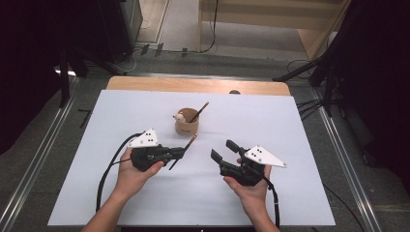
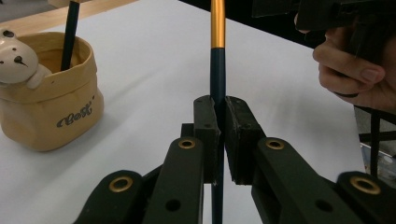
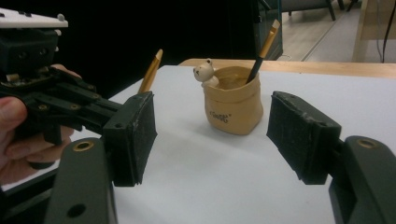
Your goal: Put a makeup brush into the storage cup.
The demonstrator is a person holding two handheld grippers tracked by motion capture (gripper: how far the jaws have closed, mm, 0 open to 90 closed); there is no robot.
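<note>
My left tool (image 1: 189, 147) clamps a dark, gold-tipped pencil (image 2: 217, 70) just above the white desk (image 1: 300, 145), beside the tan bear-trimmed cup (image 1: 186, 126). My right tool (image 1: 223, 151) stands open, holding nothing, well apart.

Your left gripper (image 2: 219, 133) clamps a pencil (image 2: 217, 70) with a smooth, dark lacquered shaft and a glossy gold metallic band. The gripper's arms are matt black plastic set with shiny brass-coloured rivets; its pads (image 2: 243, 140) look rough and scuffed. A white, matt sheet (image 1: 145, 193) covers the tabletop, leaving a strip of pale, smooth wood (image 1: 193, 85) bare along the far edge. Near the middle stands a tan pot (image 3: 232, 105), matt and softly creased like a paper bag, with a cream bear figure (image 3: 204, 71) on its rim. Your right gripper (image 3: 212, 135) carries the same coarse black pads, worn pale at the edges.
</note>
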